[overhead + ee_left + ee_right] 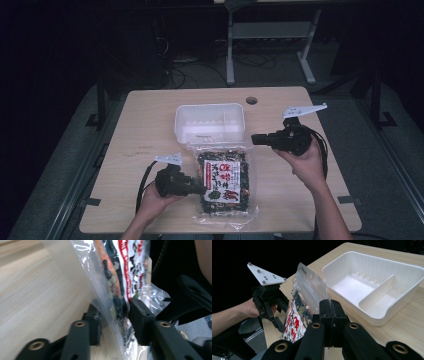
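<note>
Your left gripper (pixel 200 189) has its jaws closed most of the way onto the left edge of the snack bag (pixel 226 181), with the clear plastic pinched between the pads, as its own view shows. Your right gripper (pixel 256 139) sits at the bag's top right corner; in its own view the jaws are pressed together and the bag's sealed top rises just behind them, but you cannot tell for sure whether plastic is caught between them.

That bag lies at the near middle of the table (pixel 150 115), its sealed top edge just touching or overlapping the near wall of the white divided bin (pixel 210 111), which stands empty behind it.

By the look of it, you are about at the start of the lift: the bag is gripped on one side, perhaps both, and partly raised, yet none of it is in the bin. Carrying it over the wall and letting go is what remains.
</note>
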`<state>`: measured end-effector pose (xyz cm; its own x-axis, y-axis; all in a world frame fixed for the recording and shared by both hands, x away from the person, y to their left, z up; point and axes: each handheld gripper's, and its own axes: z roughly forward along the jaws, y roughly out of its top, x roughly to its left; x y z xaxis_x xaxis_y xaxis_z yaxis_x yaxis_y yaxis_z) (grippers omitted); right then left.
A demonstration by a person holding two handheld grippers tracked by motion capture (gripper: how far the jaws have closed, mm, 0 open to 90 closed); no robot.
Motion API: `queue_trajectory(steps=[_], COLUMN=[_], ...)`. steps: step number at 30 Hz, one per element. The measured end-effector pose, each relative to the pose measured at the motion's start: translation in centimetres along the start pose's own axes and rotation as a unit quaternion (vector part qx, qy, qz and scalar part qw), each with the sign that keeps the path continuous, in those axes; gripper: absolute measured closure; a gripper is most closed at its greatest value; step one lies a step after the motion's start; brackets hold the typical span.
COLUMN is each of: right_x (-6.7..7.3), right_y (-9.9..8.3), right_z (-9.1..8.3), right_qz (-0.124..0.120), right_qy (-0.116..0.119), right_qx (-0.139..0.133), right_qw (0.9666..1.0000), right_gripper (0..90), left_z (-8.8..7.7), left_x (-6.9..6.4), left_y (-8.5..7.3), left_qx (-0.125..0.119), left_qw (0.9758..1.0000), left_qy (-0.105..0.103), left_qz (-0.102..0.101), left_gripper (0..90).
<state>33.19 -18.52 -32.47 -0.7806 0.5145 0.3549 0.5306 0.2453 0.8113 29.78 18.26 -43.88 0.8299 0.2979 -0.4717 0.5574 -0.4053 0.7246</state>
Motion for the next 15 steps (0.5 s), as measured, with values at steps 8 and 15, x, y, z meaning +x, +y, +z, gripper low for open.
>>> queue_trajectory(steps=[8, 15], right_x=[-1.1, -1.9], right_y=[-0.9, -2.7], right_z=[0.1, 1.1], right_qz=[0.02, 0.028], right_qy=[0.014, 0.026], right_qx=[0.005, 0.011], right_qw=[0.9997, 0.9992], right_gripper=[67.5, 49.0], left_z=[0.0, -0.1], left_x=[-1.1, -1.0], left_y=[0.3, 0.3], left_qx=[0.005, 0.001], left_qw=[0.9991, 0.9991], left_qy=[0.024, 0.019], left_qz=[0.035, 0.038], left_gripper=[70.8, 70.8])
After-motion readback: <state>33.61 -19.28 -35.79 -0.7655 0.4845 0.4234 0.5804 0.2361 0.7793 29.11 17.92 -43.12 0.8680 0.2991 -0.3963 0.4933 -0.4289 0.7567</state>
